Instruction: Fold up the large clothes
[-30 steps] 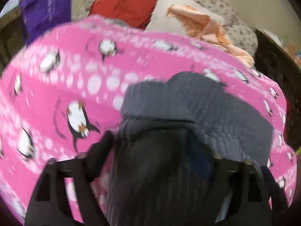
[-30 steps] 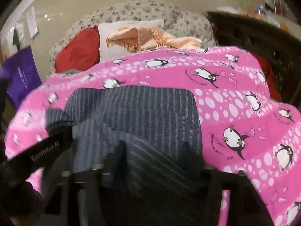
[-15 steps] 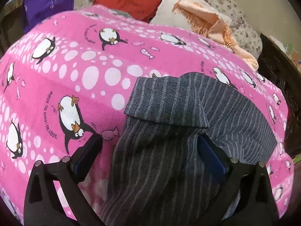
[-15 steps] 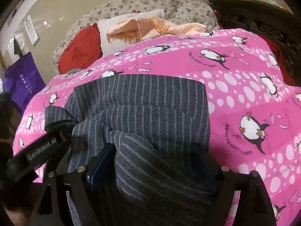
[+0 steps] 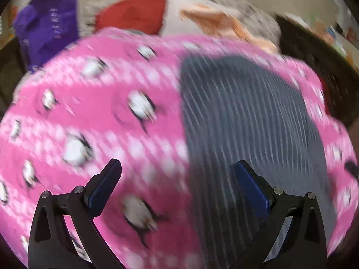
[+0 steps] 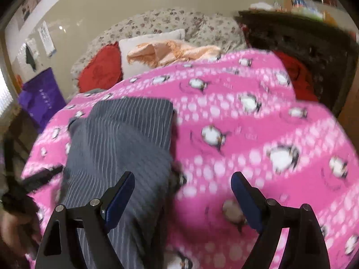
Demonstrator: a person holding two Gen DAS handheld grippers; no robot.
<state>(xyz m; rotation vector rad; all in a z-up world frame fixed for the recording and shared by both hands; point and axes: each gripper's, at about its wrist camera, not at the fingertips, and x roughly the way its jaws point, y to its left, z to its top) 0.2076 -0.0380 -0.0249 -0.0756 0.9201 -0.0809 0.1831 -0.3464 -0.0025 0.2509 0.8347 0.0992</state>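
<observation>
Jaws of the left gripper and right gripper now gape wide and empty, having let go of the grey pinstriped woven garment. It lies folded on the pink penguin-print fleece blanket; beyond it, a red cushion. This fold looks finished.

Left gripper and right gripper: jaws spread wide, empty.

motion blur smears the penguin blanket; striped garment runs off bottom edge.
</observation>
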